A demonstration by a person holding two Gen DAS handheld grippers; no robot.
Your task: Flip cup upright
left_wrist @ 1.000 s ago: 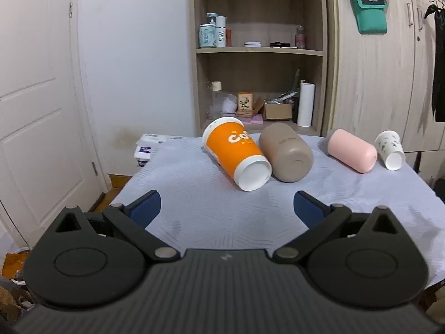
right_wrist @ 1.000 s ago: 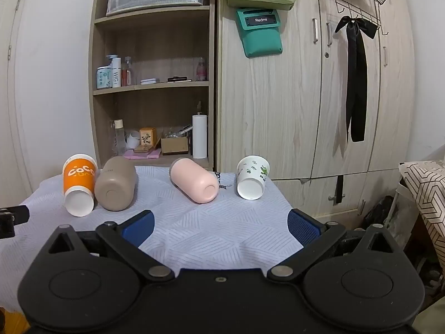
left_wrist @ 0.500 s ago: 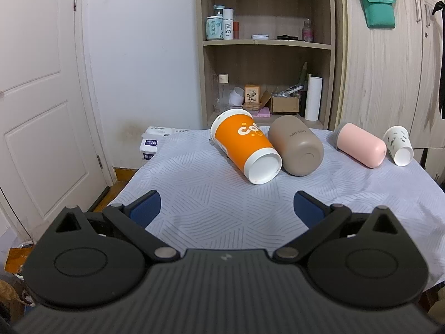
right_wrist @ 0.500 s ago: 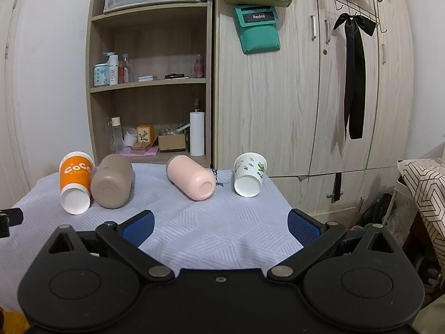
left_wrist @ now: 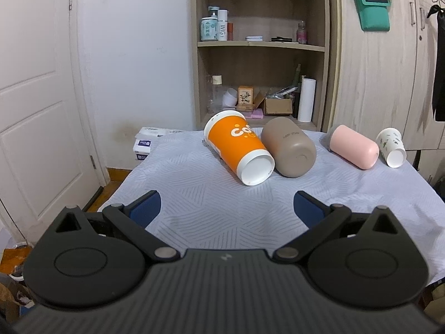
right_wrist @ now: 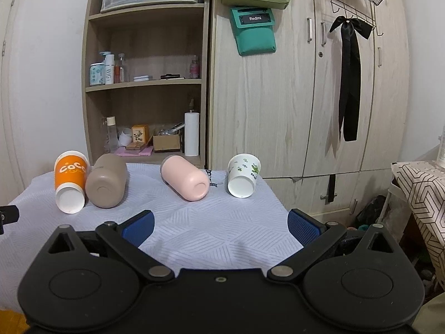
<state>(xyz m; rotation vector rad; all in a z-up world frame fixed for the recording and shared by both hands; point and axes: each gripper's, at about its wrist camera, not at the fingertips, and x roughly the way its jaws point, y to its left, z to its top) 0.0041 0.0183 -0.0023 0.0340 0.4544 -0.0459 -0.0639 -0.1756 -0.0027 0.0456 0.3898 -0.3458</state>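
Cups lie on their sides in a row across the far half of a desk [left_wrist: 211, 206] covered with a pale patterned cloth. In the left wrist view, the left gripper [left_wrist: 226, 204] hangs over the near part of the cloth, its blue-padded fingers [left_wrist: 146, 208] spread wide and holding nothing. Bare cloth lies between the fingers and the cups. The orange paper cup [left_wrist: 237, 147] lies nearest, white base toward the camera, touching the brown tumbler [left_wrist: 289, 149] on its right. Further right, apart from those two, lie the pink tumbler [left_wrist: 353, 146] and, close to the desk's right edge, the small white floral cup [left_wrist: 392, 147]. The desk's left edge drops to the floor beside a white door [left_wrist: 36, 105].

In the right wrist view, the right gripper [right_wrist: 219, 226] is likewise spread and empty above the near cloth. The orange paper cup [right_wrist: 69, 181] and brown tumbler [right_wrist: 107, 183] touch at left; the pink tumbler [right_wrist: 185, 178] lies mid-desk; the white floral cup [right_wrist: 243, 179] lies near the right edge, before a wooden wardrobe [right_wrist: 306, 97].
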